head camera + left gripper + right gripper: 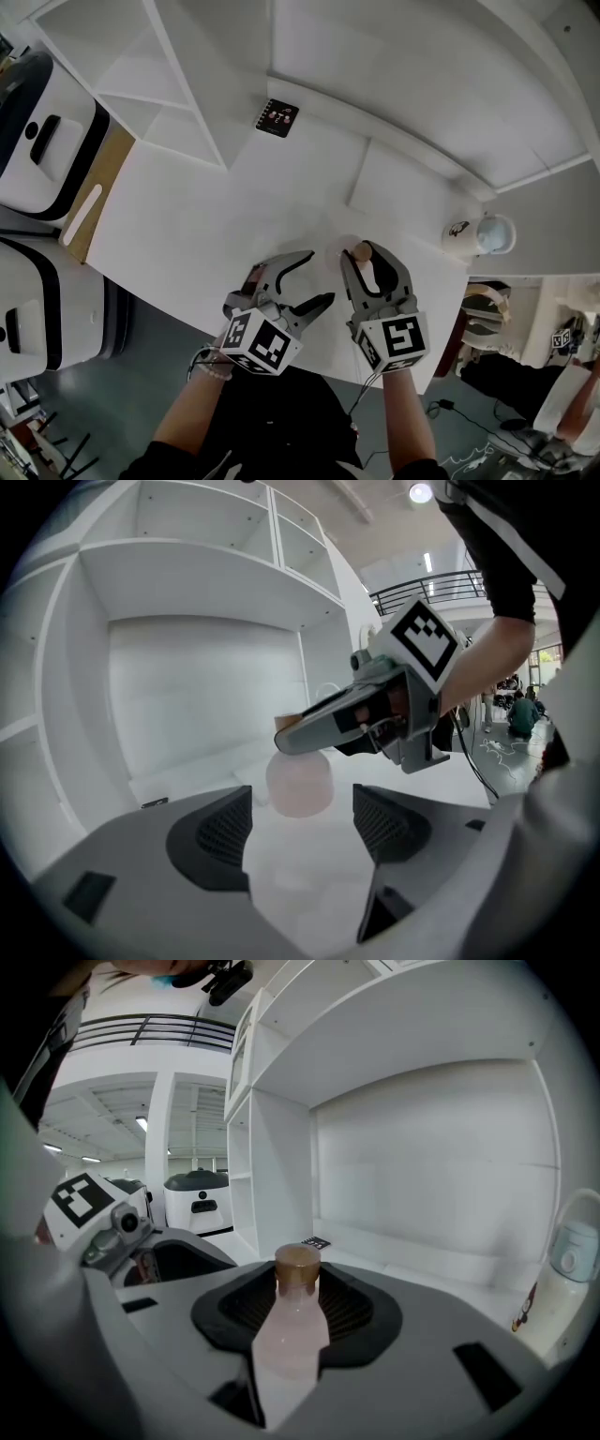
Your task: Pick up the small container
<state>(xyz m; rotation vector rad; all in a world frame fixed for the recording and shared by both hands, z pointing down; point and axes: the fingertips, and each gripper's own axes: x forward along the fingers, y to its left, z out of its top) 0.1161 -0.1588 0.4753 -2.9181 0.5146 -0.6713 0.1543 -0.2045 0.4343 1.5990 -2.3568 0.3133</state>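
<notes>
The small container is a pale pink, translucent bottle point(292, 1330) with a brown cap point(361, 251). My right gripper point(365, 260) is shut on its body, and the cap sticks out past the pads in the right gripper view. The bottle is held above the white table point(187, 234), near its front edge. My left gripper point(319, 276) stands open just left of it with nothing between its jaws. In the left gripper view the bottle's rounded body point(300, 780) hangs beyond the open left gripper point(300, 827), under a finger of the right gripper point(328, 728).
A white shelf unit point(141, 75) stands at the back left, with a black marker card point(277, 117) beside it. A white jug point(494, 234) and a mug point(458, 236) sit at the table's right end. White machines point(47, 141) stand left of the table.
</notes>
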